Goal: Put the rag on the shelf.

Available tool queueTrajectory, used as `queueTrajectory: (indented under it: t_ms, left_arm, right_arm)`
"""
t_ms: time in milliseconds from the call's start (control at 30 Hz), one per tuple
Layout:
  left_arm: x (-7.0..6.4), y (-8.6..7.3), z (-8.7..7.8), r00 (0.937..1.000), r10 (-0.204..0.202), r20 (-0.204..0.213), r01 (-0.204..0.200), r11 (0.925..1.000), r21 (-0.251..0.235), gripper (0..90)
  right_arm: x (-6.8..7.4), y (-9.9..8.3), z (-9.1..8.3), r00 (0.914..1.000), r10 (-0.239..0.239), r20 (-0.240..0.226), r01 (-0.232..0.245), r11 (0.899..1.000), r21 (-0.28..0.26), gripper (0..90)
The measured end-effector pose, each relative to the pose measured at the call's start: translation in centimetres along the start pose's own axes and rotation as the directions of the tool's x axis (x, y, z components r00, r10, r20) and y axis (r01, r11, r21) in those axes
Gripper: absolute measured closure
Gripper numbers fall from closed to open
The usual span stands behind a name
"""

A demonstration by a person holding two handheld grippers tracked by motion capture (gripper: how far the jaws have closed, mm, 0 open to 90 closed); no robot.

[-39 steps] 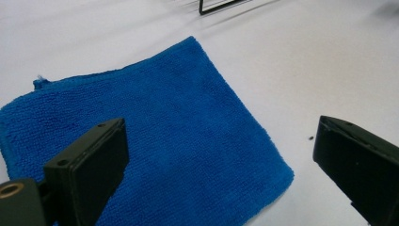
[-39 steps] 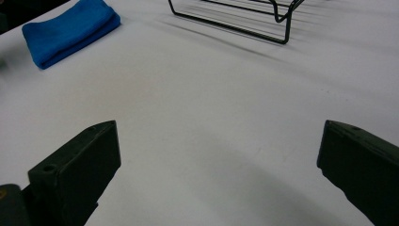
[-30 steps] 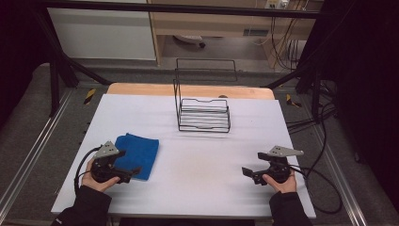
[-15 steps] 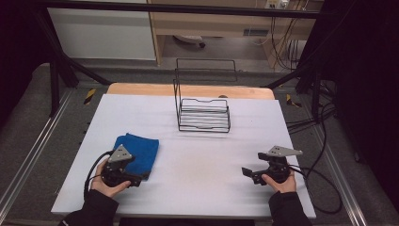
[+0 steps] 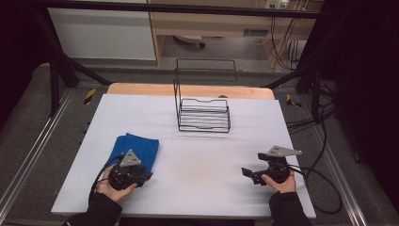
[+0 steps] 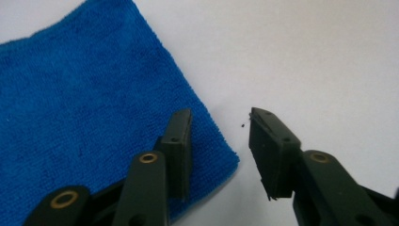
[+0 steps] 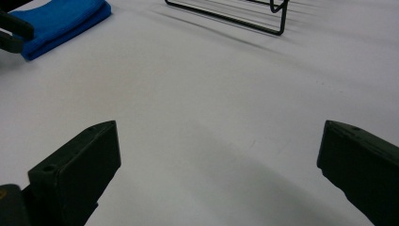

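Observation:
A folded blue cloth (image 5: 136,147) lies flat on the white table (image 5: 202,155) at the front left. My left gripper (image 5: 143,176) sits at the cloth's near right corner, open. In the left gripper view that gripper (image 6: 220,141) straddles the corner of the blue cloth (image 6: 84,108): one jaw rests over the fabric, the other over bare table. At the front right, my right gripper (image 5: 248,174) stands wide open above bare table, its jaws pointing left. The right gripper view (image 7: 216,155) has nothing between its jaws, with the blue cloth (image 7: 61,21) far off.
A black wire rack (image 5: 203,110) stands at the back middle of the table, also seen as the wire rack (image 7: 235,12) ahead of the right gripper. Cables (image 5: 320,176) trail off the right edge. A wooden board edge (image 5: 188,89) runs behind the table.
My left gripper has moved right and toward the front edge, from the cloth's left side to its near right corner. The right gripper has stayed put.

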State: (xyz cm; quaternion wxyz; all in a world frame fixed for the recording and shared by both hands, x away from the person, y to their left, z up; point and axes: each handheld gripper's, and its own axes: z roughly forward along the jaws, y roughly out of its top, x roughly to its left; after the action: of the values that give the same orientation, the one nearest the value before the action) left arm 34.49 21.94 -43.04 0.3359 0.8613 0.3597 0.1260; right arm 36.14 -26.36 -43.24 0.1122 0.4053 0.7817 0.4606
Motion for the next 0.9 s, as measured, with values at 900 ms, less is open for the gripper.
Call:
queueTrajectory:
  t_ms: [900]
  left_arm:
    - [0.9,-0.1,0.6,0.9978,-0.066,0.001,0.066,0.9976,0.023,87.3]
  right_arm:
    - [-0.1,0.0,0.0,1.0,0.007,0.002,-0.007,1.0,0.0,0.7]
